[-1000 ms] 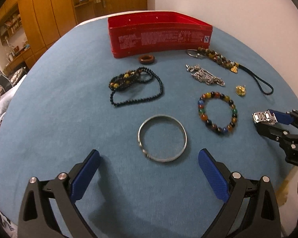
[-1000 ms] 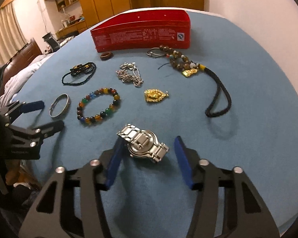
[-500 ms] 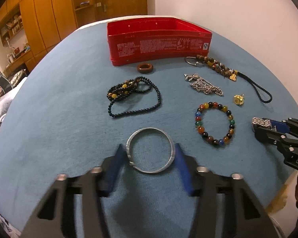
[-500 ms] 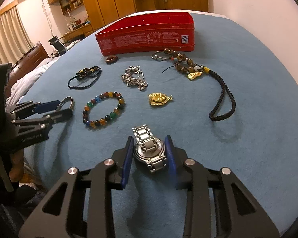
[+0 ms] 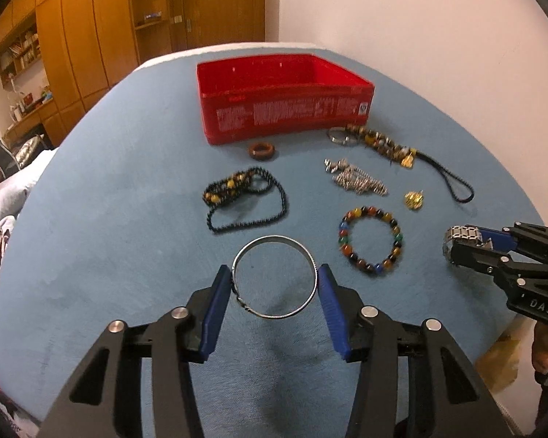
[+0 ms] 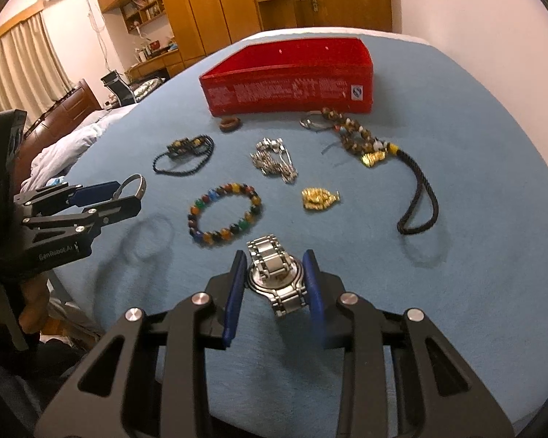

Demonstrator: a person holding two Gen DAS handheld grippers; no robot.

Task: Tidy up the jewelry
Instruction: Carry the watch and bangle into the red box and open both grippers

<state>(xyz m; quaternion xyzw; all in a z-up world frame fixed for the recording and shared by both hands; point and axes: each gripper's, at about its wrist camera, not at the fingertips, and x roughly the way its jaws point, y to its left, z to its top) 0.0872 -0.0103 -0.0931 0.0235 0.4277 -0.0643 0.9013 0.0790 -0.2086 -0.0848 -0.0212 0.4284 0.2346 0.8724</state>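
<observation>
My left gripper [image 5: 274, 284] is shut on a silver bangle [image 5: 258, 247] and holds it tilted above the blue table. It also shows in the right wrist view [image 6: 128, 193]. My right gripper [image 6: 276, 273] is shut on a silver wristwatch [image 6: 276, 273], lifted off the cloth; the watch shows in the left wrist view [image 5: 460, 235]. An open red box [image 5: 285, 109] stands at the far middle of the table [image 5: 109, 219].
On the cloth lie a multicolour bead bracelet [image 5: 370, 239], a black bead necklace [image 5: 244, 200], a brown ring [image 5: 262, 150], a silver chain [image 5: 358, 182], a gold pendant [image 5: 414, 199] and a beaded keychain with black cord [image 5: 402, 149]. The table's near edge is close.
Both grippers closed from open, the left on the bangle, the right on the watch. Both lifted their pieces off the cloth.
</observation>
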